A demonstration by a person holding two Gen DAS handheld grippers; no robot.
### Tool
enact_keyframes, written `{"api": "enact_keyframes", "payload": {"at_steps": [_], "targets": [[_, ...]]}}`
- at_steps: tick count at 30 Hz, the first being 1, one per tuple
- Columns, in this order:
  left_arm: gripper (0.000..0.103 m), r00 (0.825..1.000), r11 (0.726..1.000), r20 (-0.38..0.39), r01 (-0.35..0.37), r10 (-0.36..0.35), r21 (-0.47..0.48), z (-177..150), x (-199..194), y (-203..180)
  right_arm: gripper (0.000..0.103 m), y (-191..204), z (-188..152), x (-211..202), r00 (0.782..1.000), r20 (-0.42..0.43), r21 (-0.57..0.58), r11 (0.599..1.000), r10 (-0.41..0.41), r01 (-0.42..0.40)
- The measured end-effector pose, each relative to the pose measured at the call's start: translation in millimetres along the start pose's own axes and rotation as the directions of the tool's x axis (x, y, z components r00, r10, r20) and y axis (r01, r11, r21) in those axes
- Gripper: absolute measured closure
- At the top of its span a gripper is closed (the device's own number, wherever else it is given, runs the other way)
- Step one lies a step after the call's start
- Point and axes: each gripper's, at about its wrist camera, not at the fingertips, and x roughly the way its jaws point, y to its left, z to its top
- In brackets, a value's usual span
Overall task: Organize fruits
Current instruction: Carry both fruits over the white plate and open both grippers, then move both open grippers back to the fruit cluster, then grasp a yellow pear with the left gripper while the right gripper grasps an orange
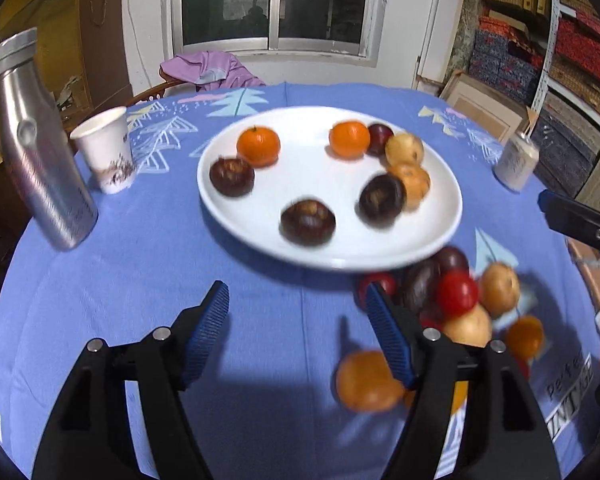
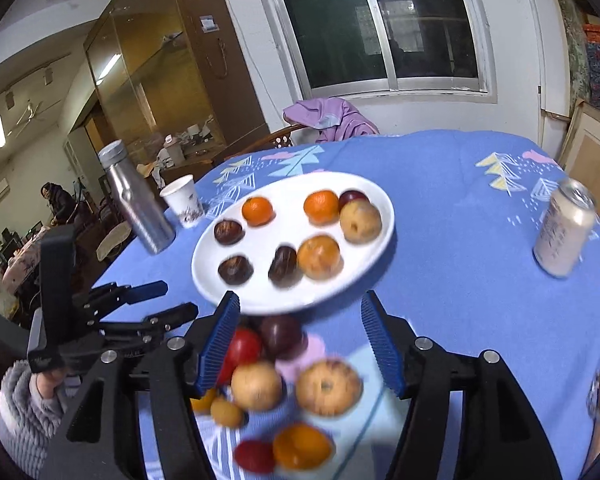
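A white plate (image 1: 260, 216) sits near the middle of a table covered with a blue cloth (image 1: 140, 264), holding two oranges, several dark brown fruits, a dark red one and two yellowish ones. Between the plate and the near edge of the table lies a loose pile of fruit (image 2: 284, 384): red, dark, yellowish and orange pieces lying close together on the cloth. The left gripper (image 1: 296, 328) hangs over bare cloth just beside this pile with its jaws apart and nothing between them; an orange-brown fruit (image 1: 366, 380) lies by its right finger. The right gripper (image 2: 300, 340) is over the pile, jaws spread and not pressing on anything, with fruit showing in the gap. Towards the left edge stand a metal bottle (image 1: 40, 152) and a paper cup (image 1: 106, 148); a drink can (image 2: 564, 232) stands near the right edge.
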Motion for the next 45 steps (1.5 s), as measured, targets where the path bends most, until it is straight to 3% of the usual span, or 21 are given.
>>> {"api": "enact_keyframes", "payload": {"at_steps": [3, 7, 17, 19, 21, 26, 29, 31, 38, 40, 45], "targets": [[0.034, 1.000, 1.000, -0.009, -0.007, 0.007, 0.022, -15.3, -1.5, -8.9, 0.035, -2.0, -23.8, -10.2, 1.000, -0.001, 0.000, 1.000, -0.004, 0.004], [0.024, 0.999, 0.999, 0.003, -0.032, 0.032, 0.028, -21.0, -4.1, -11.6, 0.035, -7.4, -39.1, -12.5, 1.000, -0.019, 0.016, 1.000, 0.004, -0.003], [0.022, 0.999, 0.999, -0.031, 0.026, -0.025, 0.042, -24.6, -0.4, -15.5, 0.034, -13.3, -40.5, -15.5, 1.000, -0.016, 0.028, 1.000, 0.014, -0.013], [0.016, 0.999, 0.997, -0.035, 0.043, -0.040, 0.064, -31.8, -4.3, -17.0, 0.034, -16.2, -41.5, -16.9, 1.000, -0.018, 0.037, 0.999, 0.014, -0.014], [0.010, 1.000, 0.996, -0.026, 0.000, 0.002, 0.088, -37.7, -10.0, -14.5, 0.034, -16.9, -43.0, -17.6, 1.000, -0.022, 0.039, 0.999, 0.016, -0.015], [0.010, 1.000, 0.995, -0.023, -0.016, 0.018, 0.099, -42.5, -12.8, -9.8, 0.034, -8.2, -49.8, -16.0, 0.999, -0.048, 0.001, 1.000, 0.023, -0.023], [0.015, 1.000, 0.991, 0.004, -0.026, 0.025, 0.133, -36.6, -10.9, -18.2, 0.034, 0.6, -59.5, -15.2, 0.997, -0.074, -0.049, 0.999, 0.013, -0.017], [0.026, 1.000, 0.990, 0.003, -0.003, 0.002, 0.140, -32.5, -7.7, -21.4, 0.034, 3.5, -66.4, -15.4, 0.996, -0.089, -0.068, 0.998, 0.008, -0.014], [0.048, 0.990, 0.986, -0.037, 0.136, -0.134, 0.091, -28.7, 0.6, -15.9, 0.049, 10.6, -79.2, -10.0, 0.991, -0.134, -0.117, 0.993, 0.004, -0.020], [0.062, 0.982, 0.979, -0.052, 0.187, -0.183, 0.082, -27.9, 3.7, -15.5, 0.052, 10.9, -79.8, -7.9, 0.989, -0.144, -0.121, 0.992, 0.007, -0.025], [0.064, 0.974, 0.973, -0.062, 0.221, -0.217, 0.069, -27.6, 8.1, -16.2, 0.052, -1.1, -75.9, -2.2, 0.987, -0.153, -0.046, 0.998, 0.044, -0.051]]}}
